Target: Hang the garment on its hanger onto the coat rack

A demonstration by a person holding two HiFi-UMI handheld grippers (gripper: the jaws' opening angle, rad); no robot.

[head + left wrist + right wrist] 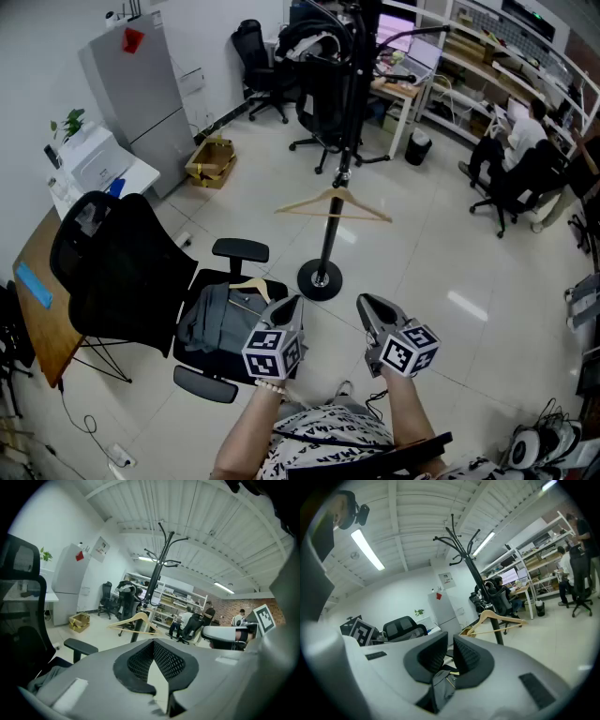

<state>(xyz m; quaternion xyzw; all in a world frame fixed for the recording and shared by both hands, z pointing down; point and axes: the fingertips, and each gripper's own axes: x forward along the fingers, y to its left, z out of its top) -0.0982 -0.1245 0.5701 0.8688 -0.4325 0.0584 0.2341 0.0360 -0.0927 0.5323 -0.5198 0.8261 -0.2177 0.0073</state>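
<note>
A grey garment (217, 319) on a wooden hanger lies on the seat of a black office chair (122, 272) at the lower left. The black coat rack (330, 234) stands mid-floor with an empty wooden hanger (333, 203) hooked on its pole. My left gripper (291, 302) hovers just right of the garment, fingertips touching, nothing between them. My right gripper (367, 302) is held beside it near the rack's round base, its jaws a narrow slit apart and empty. The rack (157, 569) and empty hanger (136, 620) show ahead in the left gripper view. The right gripper view shows the rack (476, 578) and hanger (494, 620) too.
A cardboard box (211, 161) and a grey cabinet (141, 89) stand at the back left. A wooden desk (37, 309) is behind the chair. More office chairs, a desk and seated people (520, 141) fill the back right. Pale tiled floor surrounds the rack.
</note>
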